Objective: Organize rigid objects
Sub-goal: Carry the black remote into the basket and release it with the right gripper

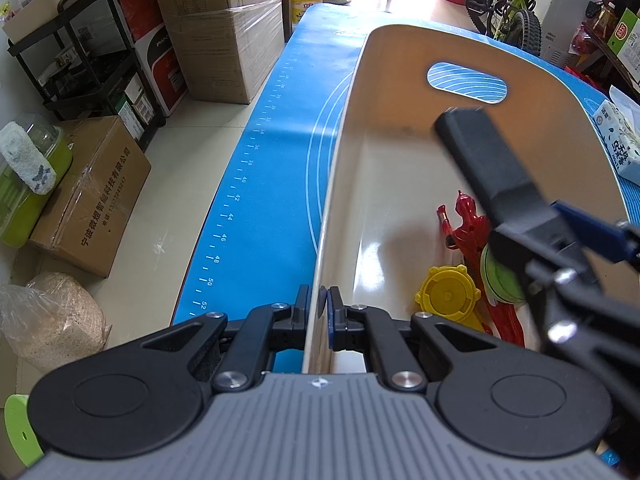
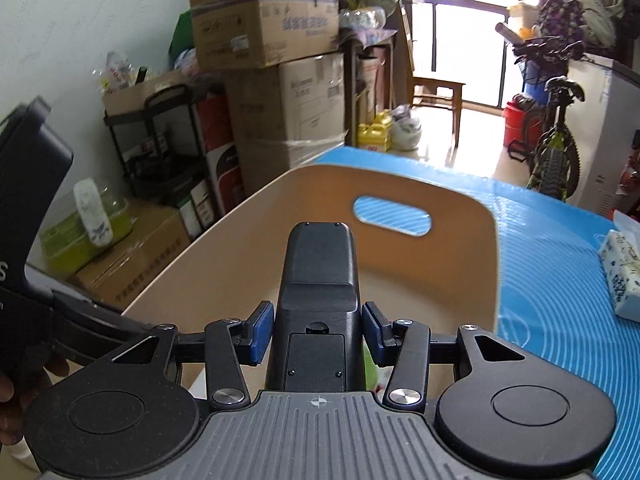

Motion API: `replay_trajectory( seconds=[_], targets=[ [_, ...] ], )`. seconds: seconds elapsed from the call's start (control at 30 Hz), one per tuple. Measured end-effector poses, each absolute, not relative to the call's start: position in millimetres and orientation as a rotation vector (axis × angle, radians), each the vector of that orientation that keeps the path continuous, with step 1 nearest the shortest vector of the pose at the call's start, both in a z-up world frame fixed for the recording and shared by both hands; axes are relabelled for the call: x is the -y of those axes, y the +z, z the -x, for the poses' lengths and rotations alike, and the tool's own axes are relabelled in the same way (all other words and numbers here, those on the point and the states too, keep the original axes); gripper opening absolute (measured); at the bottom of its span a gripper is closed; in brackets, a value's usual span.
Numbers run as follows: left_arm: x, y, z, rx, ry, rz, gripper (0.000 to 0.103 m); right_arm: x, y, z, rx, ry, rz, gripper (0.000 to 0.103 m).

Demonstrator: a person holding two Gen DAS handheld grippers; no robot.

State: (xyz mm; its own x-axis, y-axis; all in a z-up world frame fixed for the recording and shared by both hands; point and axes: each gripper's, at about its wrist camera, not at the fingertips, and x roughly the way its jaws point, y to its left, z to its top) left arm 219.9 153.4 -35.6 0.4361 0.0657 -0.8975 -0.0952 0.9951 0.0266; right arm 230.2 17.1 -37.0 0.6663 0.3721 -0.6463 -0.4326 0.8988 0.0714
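Black plastic remote-shaped device [image 2: 316, 280]: clamped between the blue pads [image 2: 256, 332] of the right gripper [image 2: 316, 334], held above the open top of the beige plastic bin with an oval handle cutout [image 2: 460, 240]. Left gripper [image 1: 319, 312]: jaws pinched onto the bin's near side wall. Inside the bin, on its floor: red plastic toy figure [image 1: 468, 224], yellow round plastic lid [image 1: 446, 294], green round item [image 1: 500, 276], partly hidden. The bin rests on a blue ruled mat [image 1: 260, 184]; white tissue pack [image 2: 622, 272] lies beside the bin.

The bin [image 1: 400, 152] sits on the mat [image 1: 280, 128]; toys [image 1: 448, 292] lie inside; tissue pack [image 2: 622, 276] to its right.
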Motion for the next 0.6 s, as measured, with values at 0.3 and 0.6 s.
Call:
replay_trajectory(
  seconds=[0.3,0.6],
  targets=[
    [-153,-36,-219,-1.115,0.102,0.031,0.009,-27,-47,-235,-0.811,0.489,0.134,0.054],
    [-156,-30,-217,-1.084,0.116,0.047,0.011,-6,-37,-235,-0.821,0.493,0.025,0.065]
  ],
)
